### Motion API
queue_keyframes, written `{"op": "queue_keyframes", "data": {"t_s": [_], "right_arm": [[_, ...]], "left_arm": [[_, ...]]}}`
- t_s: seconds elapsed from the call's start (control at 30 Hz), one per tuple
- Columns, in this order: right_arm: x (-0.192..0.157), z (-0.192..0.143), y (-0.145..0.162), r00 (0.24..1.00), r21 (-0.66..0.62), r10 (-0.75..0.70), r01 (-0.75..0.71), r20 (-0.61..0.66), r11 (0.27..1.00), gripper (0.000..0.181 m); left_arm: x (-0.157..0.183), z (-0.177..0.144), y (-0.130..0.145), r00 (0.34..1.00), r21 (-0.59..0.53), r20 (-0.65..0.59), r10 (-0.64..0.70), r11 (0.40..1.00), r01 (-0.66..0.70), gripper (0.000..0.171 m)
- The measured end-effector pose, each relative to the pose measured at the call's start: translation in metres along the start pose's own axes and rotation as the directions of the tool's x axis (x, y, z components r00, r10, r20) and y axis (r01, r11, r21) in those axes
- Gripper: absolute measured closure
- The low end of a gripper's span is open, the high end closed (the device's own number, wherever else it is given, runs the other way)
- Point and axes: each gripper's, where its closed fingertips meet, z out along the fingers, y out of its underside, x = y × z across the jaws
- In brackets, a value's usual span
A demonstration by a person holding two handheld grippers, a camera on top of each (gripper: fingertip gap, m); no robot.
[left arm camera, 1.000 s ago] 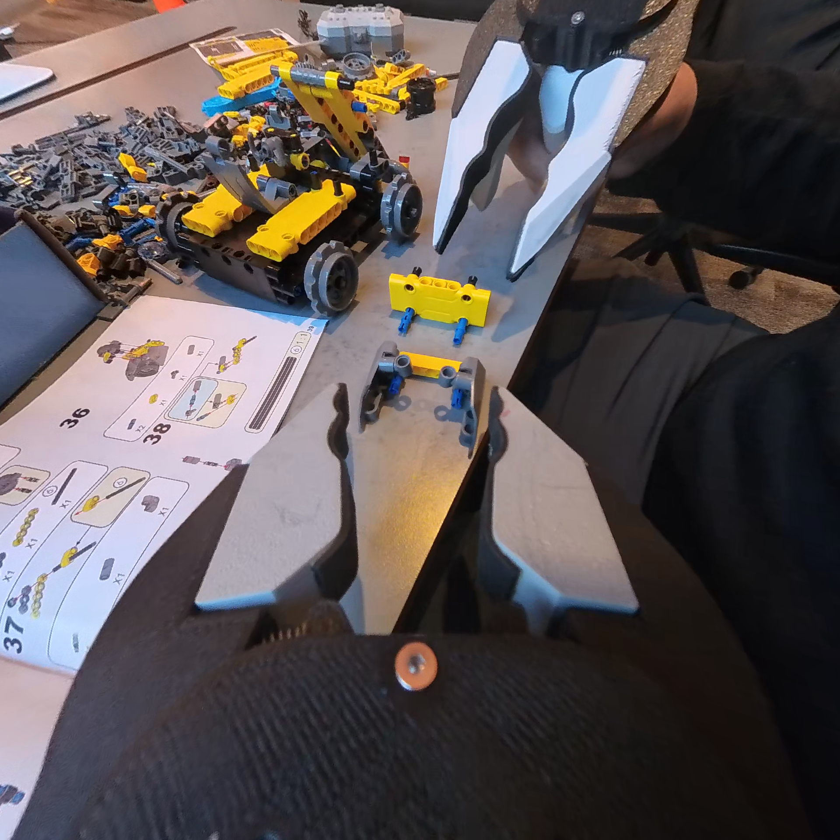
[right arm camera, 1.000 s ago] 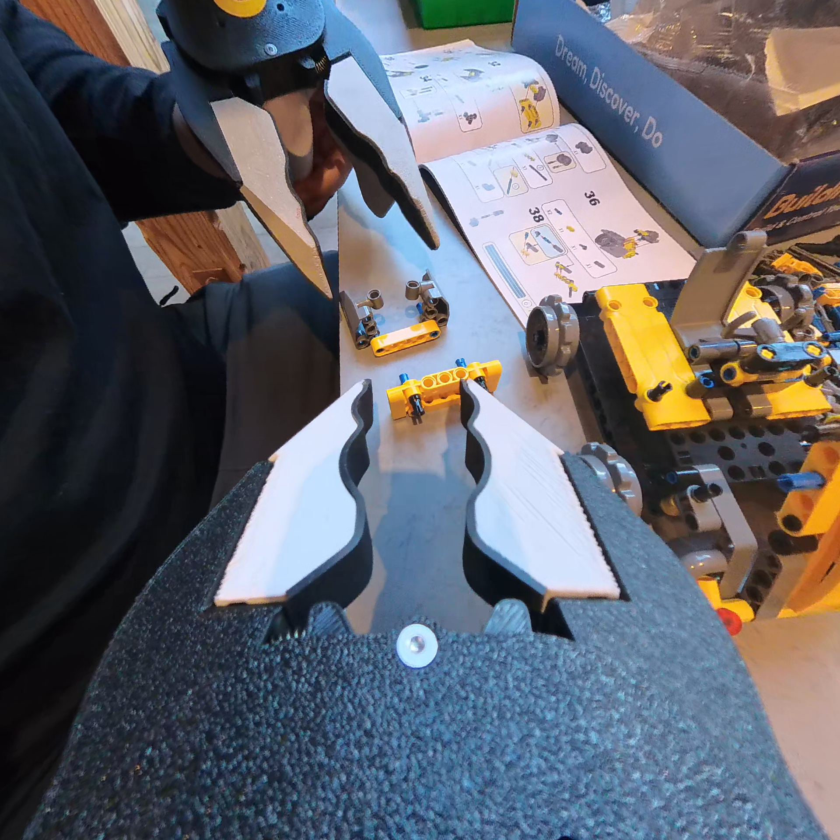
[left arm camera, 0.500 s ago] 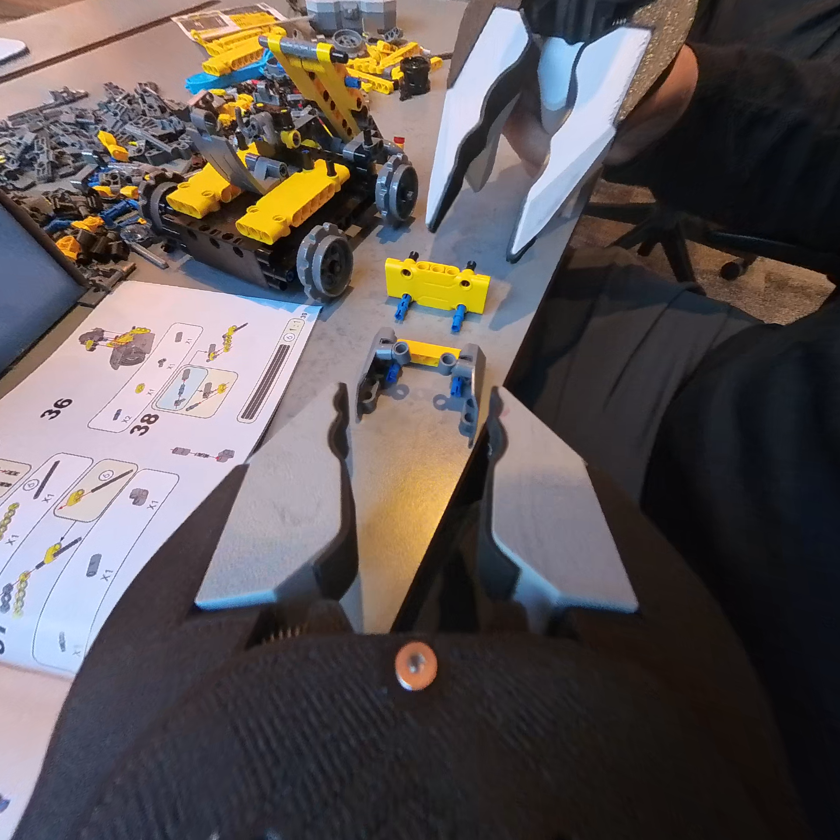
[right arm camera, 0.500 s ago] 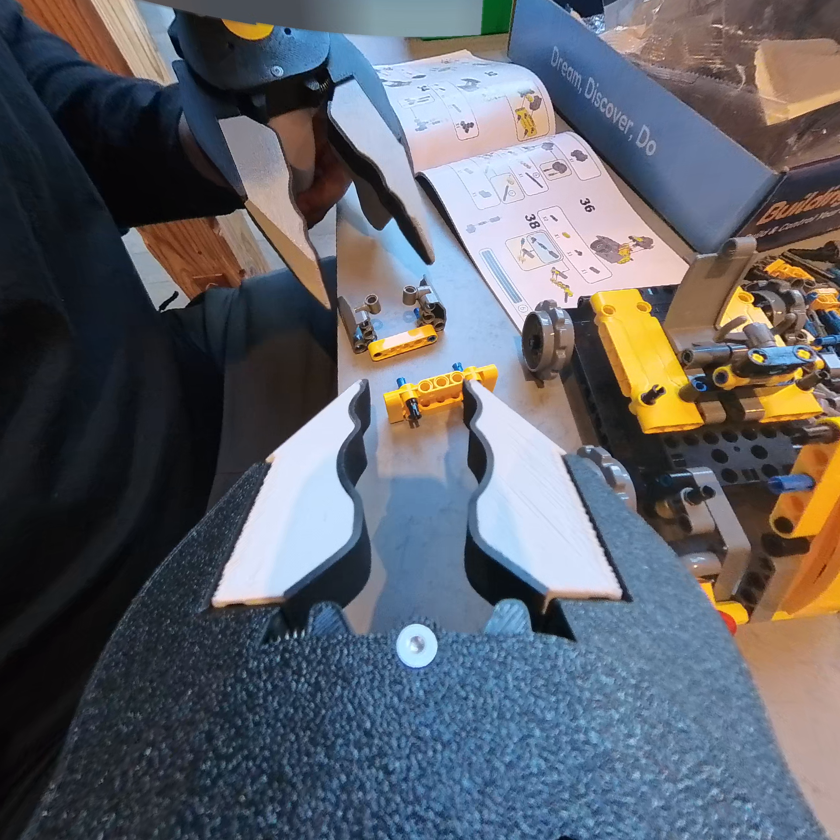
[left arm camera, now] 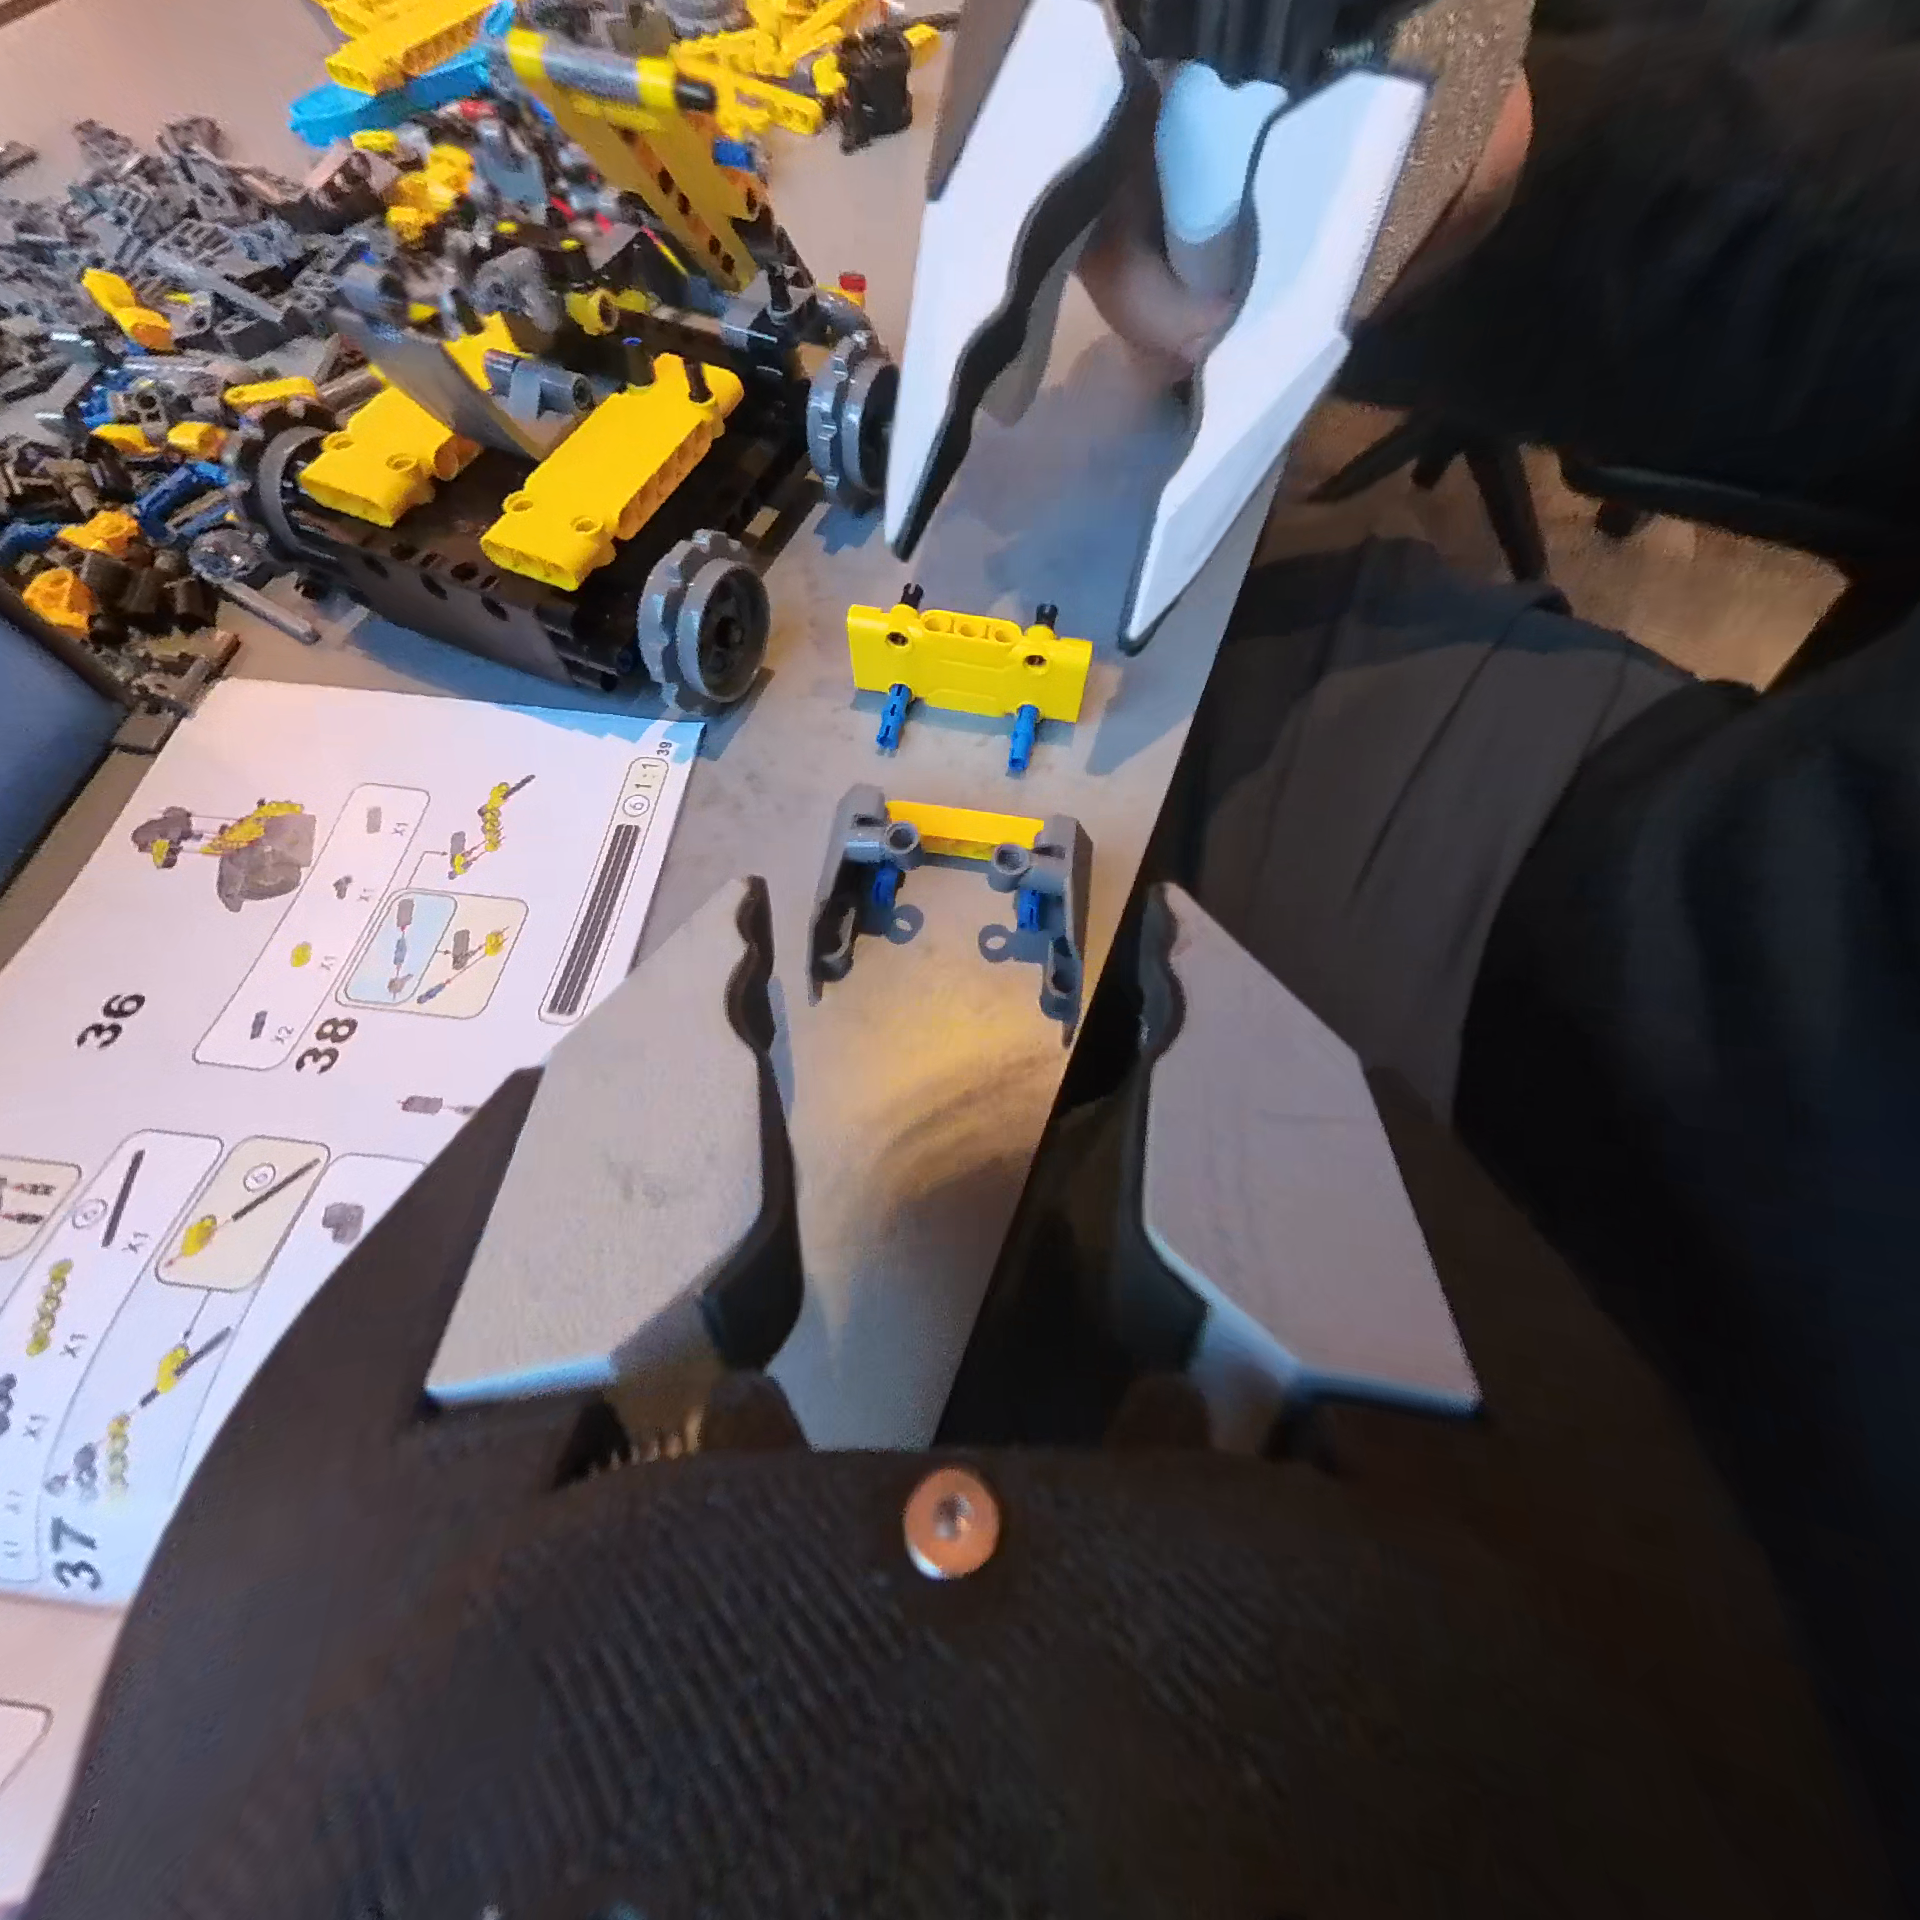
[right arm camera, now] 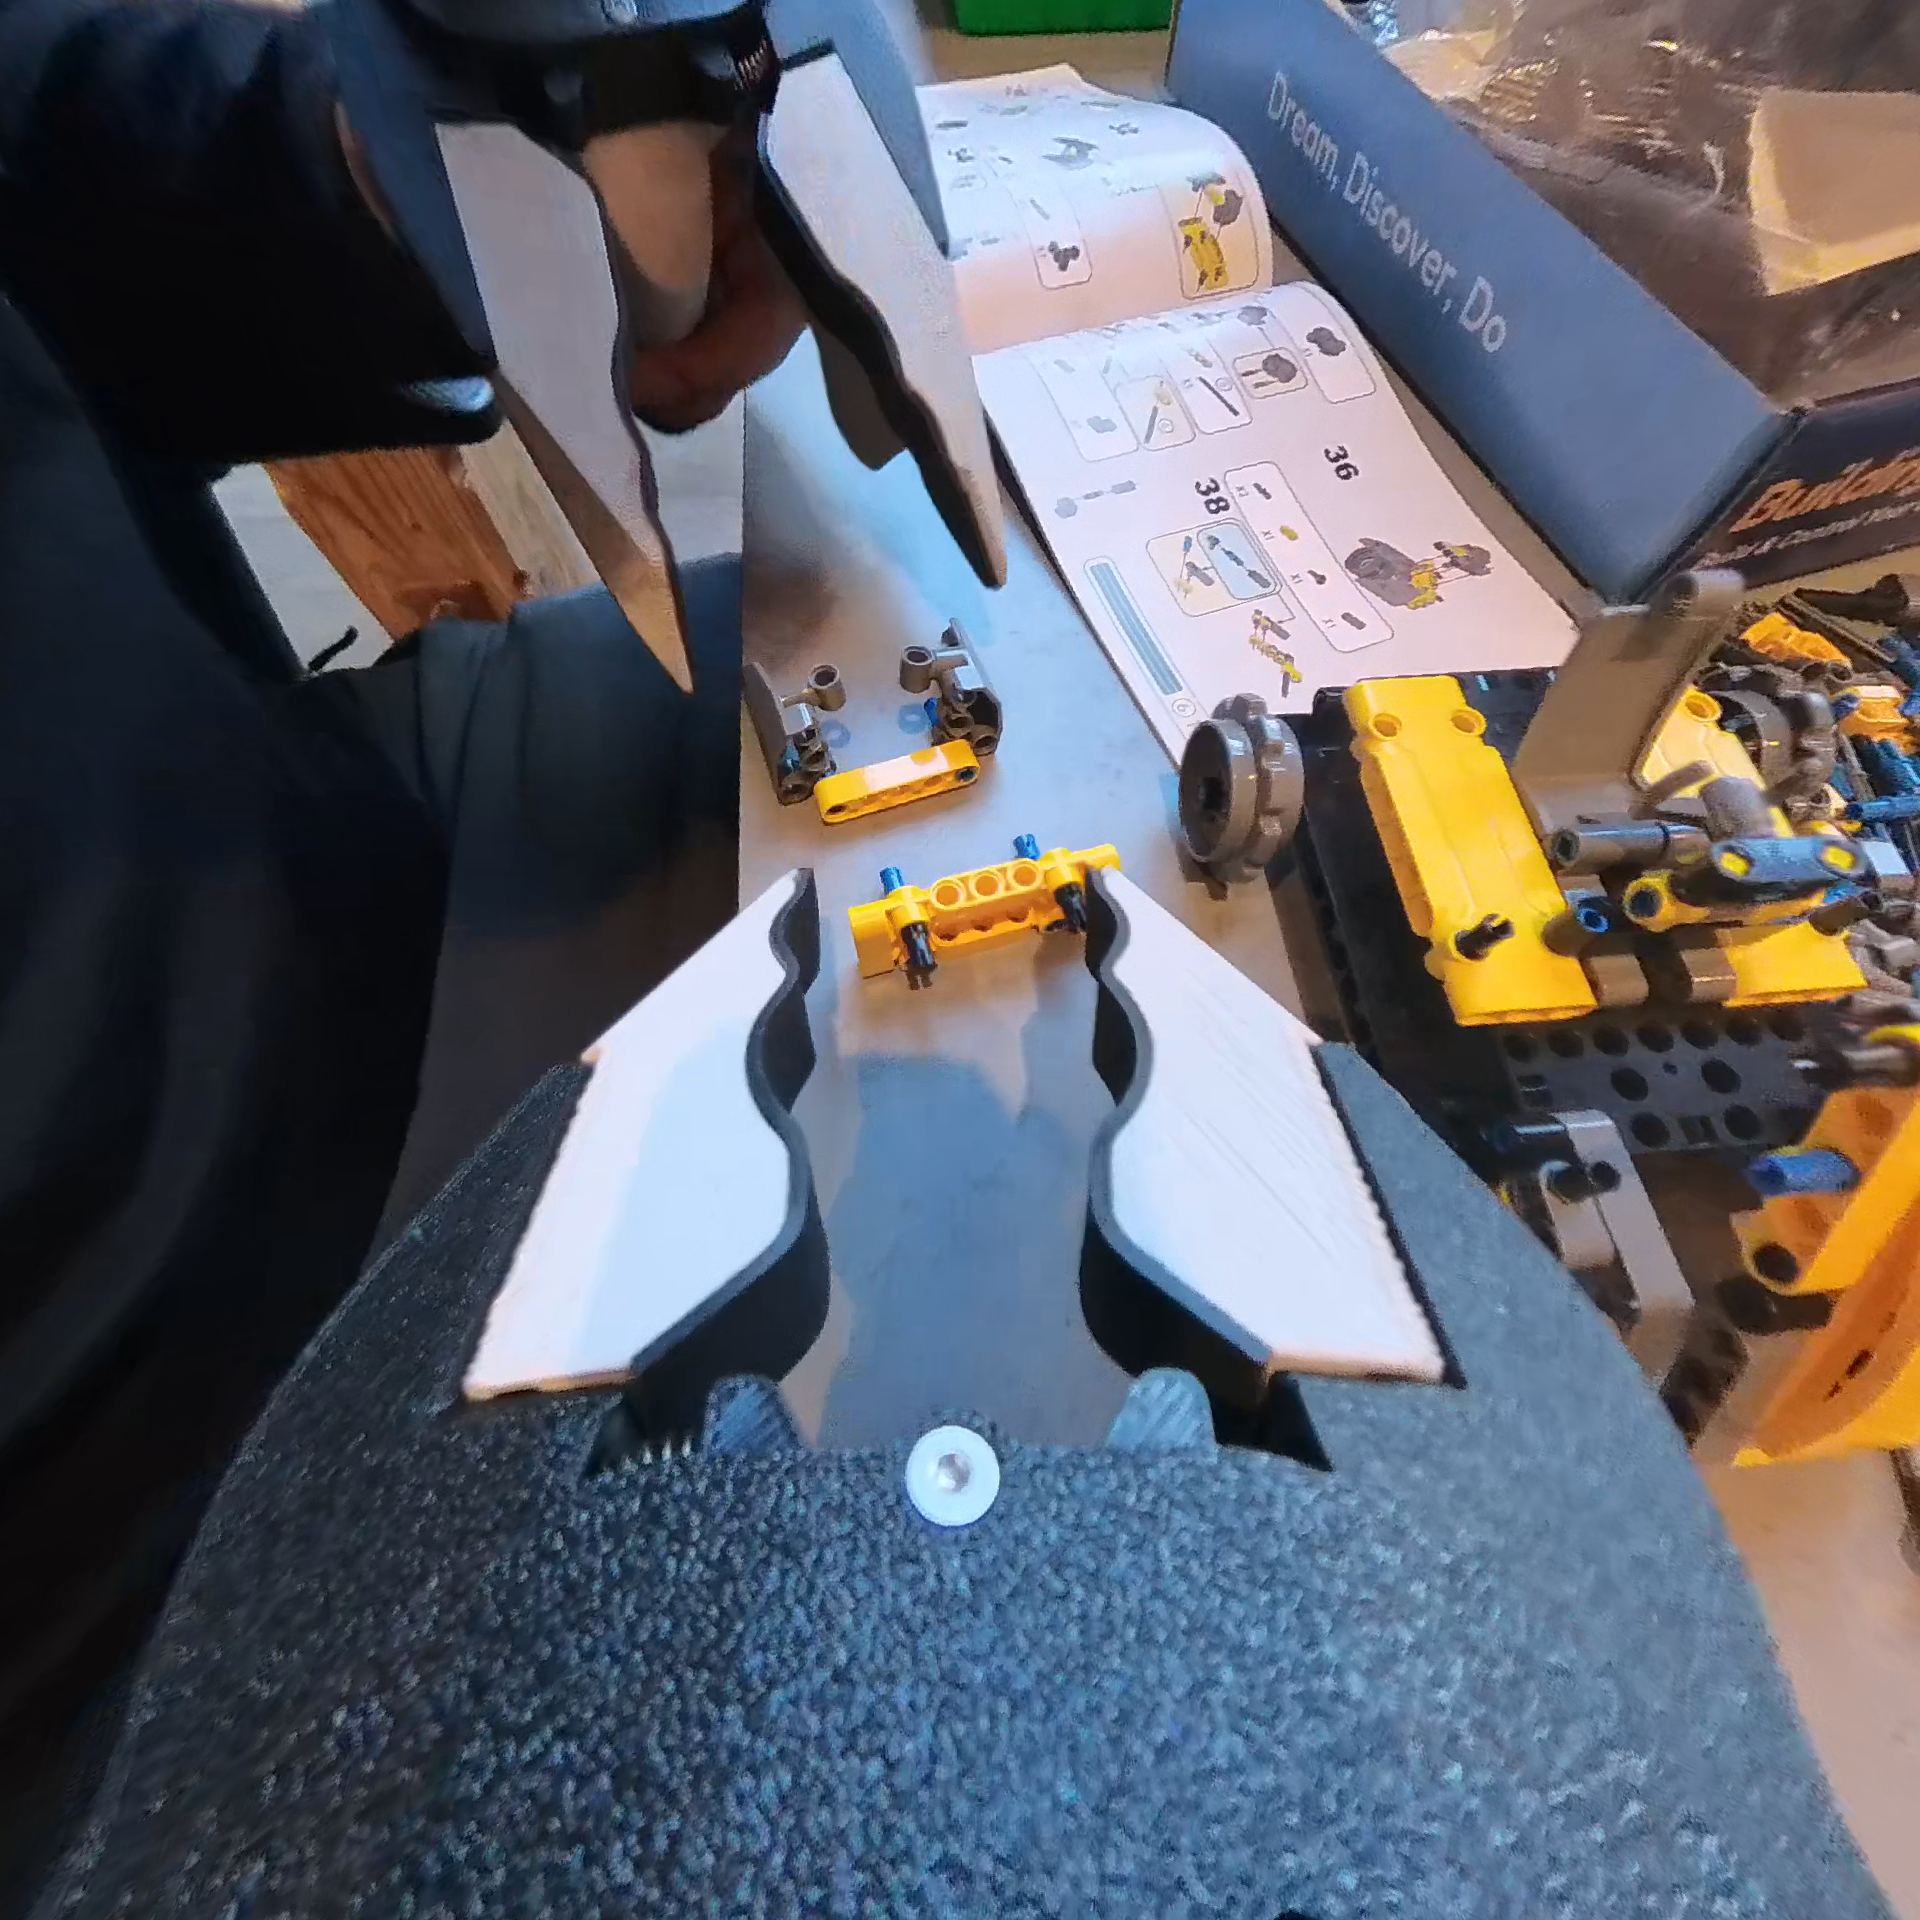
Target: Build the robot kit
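A yellow block with blue and black pins (left arm camera: 966,660) lies on the grey table near its edge. A U-shaped piece of two grey brackets joined by a yellow beam (left arm camera: 961,831) lies just nearer. My left gripper (left arm camera: 958,902) is open and empty, its tips just short of the U-shaped piece. My right gripper (left arm camera: 1018,592) is open and empty, pointing down just beyond the yellow block. In the right wrist view my right gripper (right arm camera: 951,883) flanks the yellow block (right arm camera: 977,909). There the left gripper (right arm camera: 836,629) hangs over the U-shaped piece (right arm camera: 894,774).
A half-built yellow and black vehicle (left arm camera: 520,488) stands left of the parts; it also shows in the right wrist view (right arm camera: 1455,862). An open instruction booklet (left arm camera: 312,987) lies beside it. Loose parts (left arm camera: 135,312) are piled behind. A dark box (right arm camera: 1455,312) stands at the back. The table edge (left arm camera: 1101,997) borders a person's lap. The gap from one gripper's tips to the other's is roughly 7 centimeters.
Both grippers have moved in closer to the two small pieces. The left gripper's tips hang lower over the U-shaped piece. Both stay open; the pieces have not moved.
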Motion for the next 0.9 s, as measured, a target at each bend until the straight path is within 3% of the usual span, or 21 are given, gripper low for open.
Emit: {"op": "queue_keyframes", "data": {"t_s": [0.27,0.43,0.63,0.9], "right_arm": [[0.004,0.0,-0.001,1.0,0.004,0.017,-0.017,0.002,1.0,0.118],[0.002,0.008,0.009,1.0,-0.077,-0.016,0.017,0.017,0.997,0.115],[0.003,0.009,0.008,0.999,-0.074,-0.017,0.02,0.032,0.997,0.115],[0.0,0.016,0.016,0.997,-0.14,-0.028,0.039,0.077,0.989,0.119]], "left_arm": [[-0.003,0.017,0.024,0.991,-0.222,-0.045,0.122,0.967,-0.129,0.099],[0.001,0.018,0.023,0.986,-0.232,-0.086,0.139,0.96,-0.156,0.107],[0.001,0.018,0.013,0.993,-0.194,-0.117,0.029,0.98,-0.051,0.107],[-0.003,0.022,0.014,0.991,-0.209,-0.132,0.025,0.976,-0.052,0.113]]}}
